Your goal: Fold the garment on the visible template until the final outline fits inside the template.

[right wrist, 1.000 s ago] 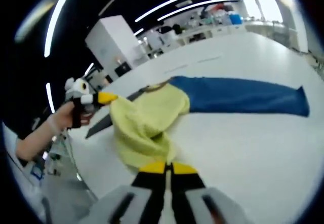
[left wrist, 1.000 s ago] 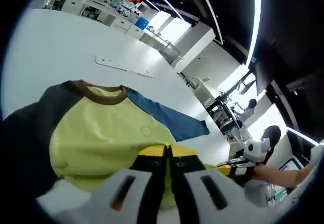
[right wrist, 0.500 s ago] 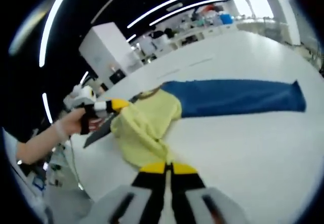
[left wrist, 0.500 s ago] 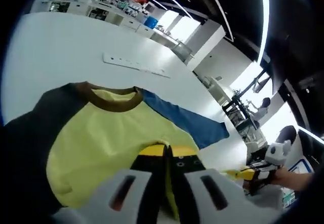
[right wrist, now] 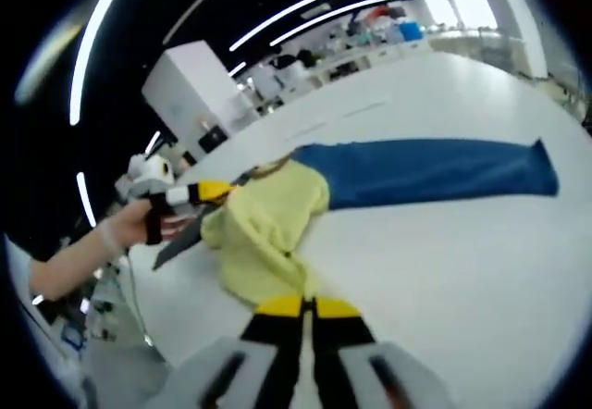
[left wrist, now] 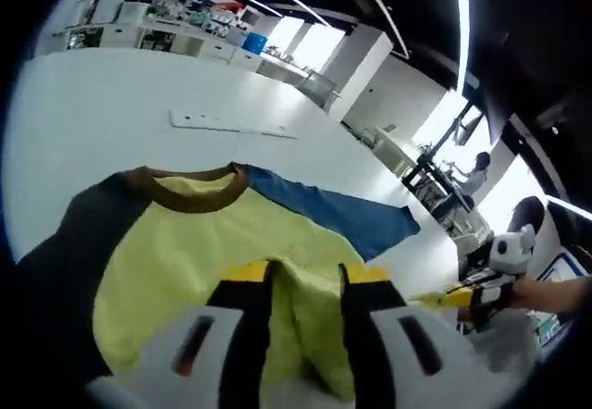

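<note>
Left gripper jaws, pinched together half a second ago, now spread apart over the yellow cloth. Right gripper stays clamped on the hem of the yellow long-sleeved garment with blue and dark sleeves, bunched on the white table. Template hard to make out.

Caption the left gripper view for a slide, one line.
Left gripper, jaws open, over the yellow shirt with brown collar and blue sleeve on the white table.
</note>
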Demonstrator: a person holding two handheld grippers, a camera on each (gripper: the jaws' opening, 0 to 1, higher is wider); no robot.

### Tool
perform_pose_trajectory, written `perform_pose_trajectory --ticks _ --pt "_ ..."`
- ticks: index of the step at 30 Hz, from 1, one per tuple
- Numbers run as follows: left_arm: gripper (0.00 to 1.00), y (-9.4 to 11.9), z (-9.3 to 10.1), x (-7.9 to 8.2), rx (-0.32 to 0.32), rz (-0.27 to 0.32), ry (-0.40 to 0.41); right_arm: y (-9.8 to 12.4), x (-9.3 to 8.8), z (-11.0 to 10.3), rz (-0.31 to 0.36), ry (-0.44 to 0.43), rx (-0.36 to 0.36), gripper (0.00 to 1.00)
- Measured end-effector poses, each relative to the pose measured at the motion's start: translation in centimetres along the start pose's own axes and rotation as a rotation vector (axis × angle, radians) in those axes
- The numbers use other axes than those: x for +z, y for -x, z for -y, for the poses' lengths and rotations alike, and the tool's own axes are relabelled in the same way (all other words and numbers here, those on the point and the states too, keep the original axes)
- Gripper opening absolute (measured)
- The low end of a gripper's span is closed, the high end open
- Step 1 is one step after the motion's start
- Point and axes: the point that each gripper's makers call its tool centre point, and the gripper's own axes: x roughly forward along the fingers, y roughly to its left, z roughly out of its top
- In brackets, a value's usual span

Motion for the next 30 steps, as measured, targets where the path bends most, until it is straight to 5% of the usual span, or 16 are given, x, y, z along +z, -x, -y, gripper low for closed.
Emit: perform_pose_trajectory --ticks 3,15,26,30 --pt "0.52 0.5 0.6 0.0 -0.011 -0.003 -0.062 0.0 -0.1 0.0 -0.001 0.000 0.001 0.00" --pt "0.83 2.4 2.4 -0.9 -0.107 -0.068 -0.267 0.1 -0.3 -0.2 0.002 -0.003 0.002 0.00" --pt "0.71 4.9 1.0 -3.3 -0.007 -0.228 -0.695 0.2 -0.6 -0.3 -0.004 -0.011 0.000 0.00" --pt "0.60 4.9 0.1 -3.4 0.010 -0.251 -0.766 0.2 -0.6 -0.3 -0.002 -0.016 0.000 0.00"
